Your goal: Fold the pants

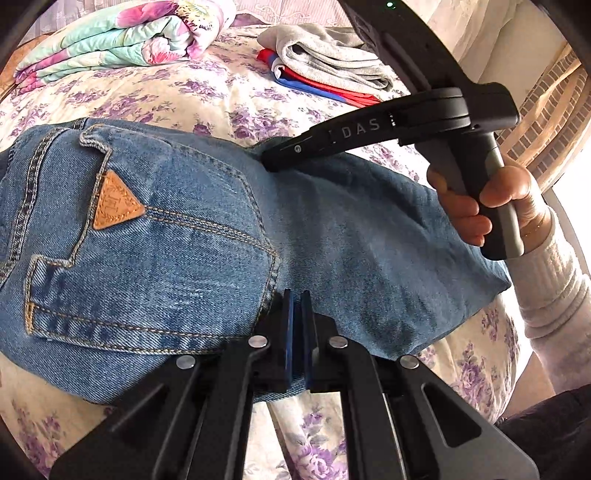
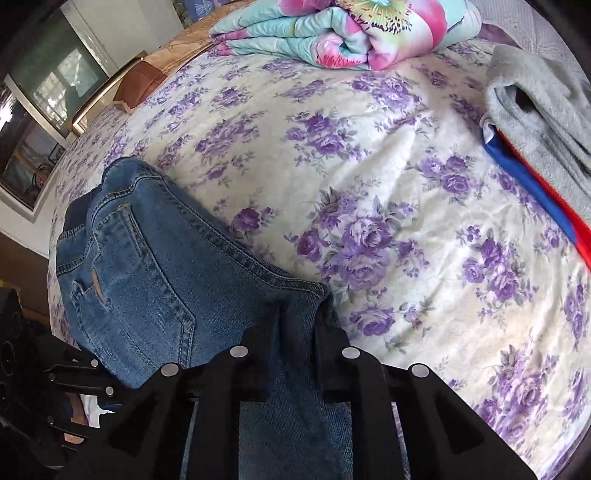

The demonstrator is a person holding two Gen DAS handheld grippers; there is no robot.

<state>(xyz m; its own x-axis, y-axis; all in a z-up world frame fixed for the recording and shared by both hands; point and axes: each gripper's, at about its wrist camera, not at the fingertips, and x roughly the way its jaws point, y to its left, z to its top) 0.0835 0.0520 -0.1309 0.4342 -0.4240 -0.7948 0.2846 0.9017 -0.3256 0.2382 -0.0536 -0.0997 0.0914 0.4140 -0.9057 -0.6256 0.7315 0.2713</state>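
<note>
Blue jeans (image 1: 177, 240) lie folded on the floral bedspread, back pocket with a tan triangle patch (image 1: 116, 203) facing up. My left gripper (image 1: 297, 306) is shut on the near edge of the jeans, blue pads pinching the denim. My right gripper (image 2: 295, 321) is shut on the far edge of the jeans (image 2: 147, 266); denim runs between its fingers. In the left wrist view the right gripper (image 1: 273, 162) reaches in from the right, held by a hand (image 1: 491, 199), its tip on the denim.
A folded floral quilt (image 1: 122, 33) lies at the back of the bed. A stack with a grey garment (image 1: 325, 55) over a red and blue one (image 1: 317, 85) sits at the back right. A wooden bed edge (image 2: 129, 85) and a window are at the left.
</note>
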